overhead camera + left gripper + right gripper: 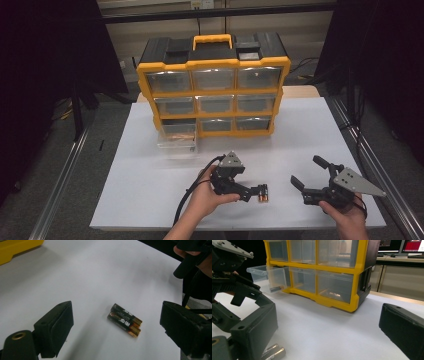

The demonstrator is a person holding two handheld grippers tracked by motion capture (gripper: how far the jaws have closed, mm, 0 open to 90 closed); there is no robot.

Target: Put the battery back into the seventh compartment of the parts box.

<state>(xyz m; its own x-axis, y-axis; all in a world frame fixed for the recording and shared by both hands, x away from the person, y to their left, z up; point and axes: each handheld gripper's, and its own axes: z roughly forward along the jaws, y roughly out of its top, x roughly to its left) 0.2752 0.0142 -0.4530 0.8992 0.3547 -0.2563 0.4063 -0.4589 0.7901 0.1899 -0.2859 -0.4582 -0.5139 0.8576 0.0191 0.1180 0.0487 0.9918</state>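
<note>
Left gripper (261,192), jaws wide apart and holding nothing, points toward 3 o'clock in the high view with two batteries (264,193) at its tips. In the left gripper view the batteries (125,320) lie side by side on the white table (100,272) between the jaws, apparently untouched. Right gripper (306,176), at 4 o'clock on the table, also stands wide and empty. Toward 12 o'clock stands a yellow drawer cabinet (214,85); its lower-left drawer (177,140) is pulled out.
</note>
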